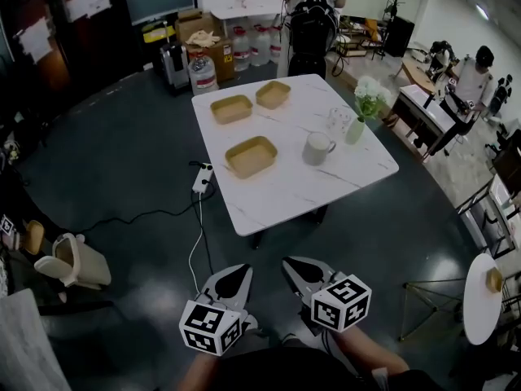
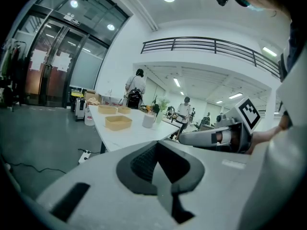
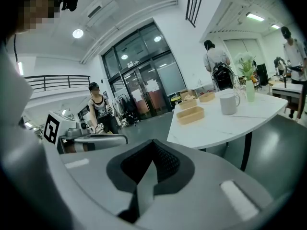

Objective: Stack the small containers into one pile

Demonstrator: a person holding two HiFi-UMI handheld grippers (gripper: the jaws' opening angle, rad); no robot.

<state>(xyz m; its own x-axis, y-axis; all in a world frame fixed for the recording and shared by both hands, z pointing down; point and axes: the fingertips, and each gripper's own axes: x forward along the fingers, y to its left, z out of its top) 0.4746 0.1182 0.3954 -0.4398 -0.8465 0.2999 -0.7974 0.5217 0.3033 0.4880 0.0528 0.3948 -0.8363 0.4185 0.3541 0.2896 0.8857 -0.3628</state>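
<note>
Floor [image 1: 122,161], dark grey and glossy, fills most of my head view, and on it stands a white marbled table [image 1: 285,190] ahead of me, well apart from both tools. Below it in the frame I hold the left gripper [image 1: 230,279] and the right gripper [image 1: 299,274] side by side over the floor, each pointing toward the table, marker cubes facing up. In the left gripper view the left gripper [image 2: 158,159] has its jaws clenched together with nothing between them. The right gripper view shows the right gripper [image 3: 153,162] the same way, pressed closed and empty. On the table I see the three tan containers, all lying open side up and apart from one another, none stacked. The far-left container [image 1: 232,108] and the far-right container [image 1: 273,94] sit near each other toward the far edge, and the near container [image 1: 251,155] lies alone closer to me. Just right of that one stands a white mug [image 1: 317,148], handle to the right. Beyond the mug, near the right edge, a pale green vase [image 1: 356,129] holds white flowers [image 1: 370,96], with a clear glass [image 1: 339,120] just beside it. A white power strip [image 1: 203,177] lies on the floor at the table's left edge.
</note>
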